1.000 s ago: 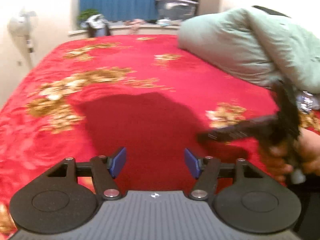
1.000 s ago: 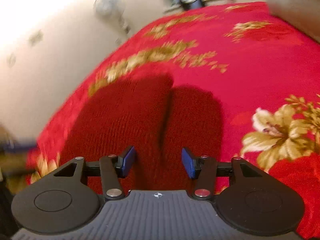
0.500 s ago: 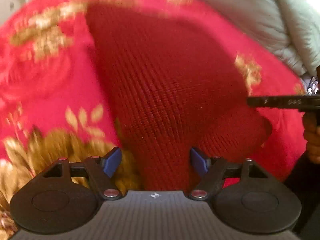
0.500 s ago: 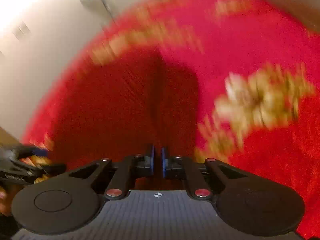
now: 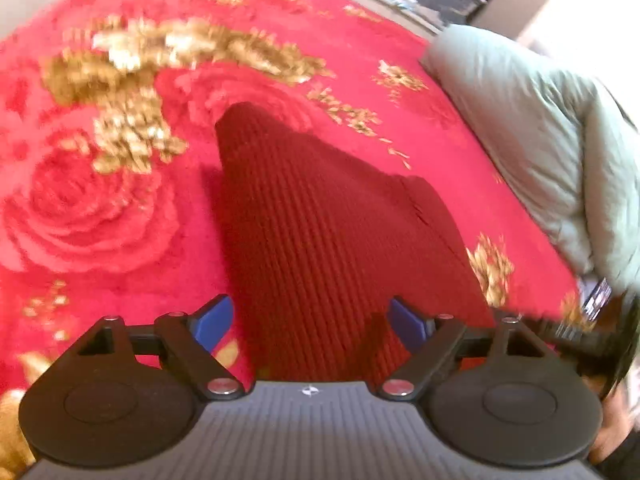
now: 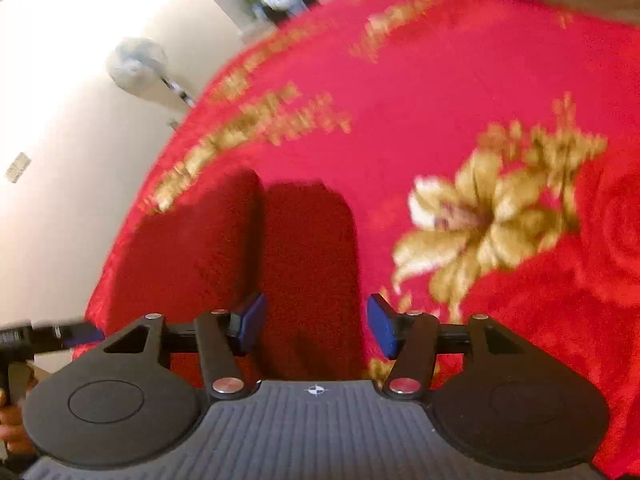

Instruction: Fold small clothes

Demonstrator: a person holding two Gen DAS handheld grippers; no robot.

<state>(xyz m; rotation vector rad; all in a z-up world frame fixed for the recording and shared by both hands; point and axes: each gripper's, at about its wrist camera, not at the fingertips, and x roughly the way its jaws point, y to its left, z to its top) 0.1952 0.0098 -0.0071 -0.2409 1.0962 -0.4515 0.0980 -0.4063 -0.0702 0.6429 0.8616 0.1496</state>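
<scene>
The left tool has just been opening its blue jaws, and now they stand wide. The near end of the dark red knit garment lies between them, but the pads do not seem to press on it. The right tool has also just been opening. Its jaws are set a bit narrower, with one narrow flap of the same garment between them, not pinched as far as I can see.

The garment is the thing to go by. It lies flat on the bed, on the red blanket with gold flowers. From the left tool it runs long, straight away from the jaws, and gets thinner toward its far end. From the right tool it shows as two long strips side by side, with a dark line between them.

Both tools sit at the garment's near edge, so either could grab it. A pale green quilt is heaped well off to the garment's right.
</scene>
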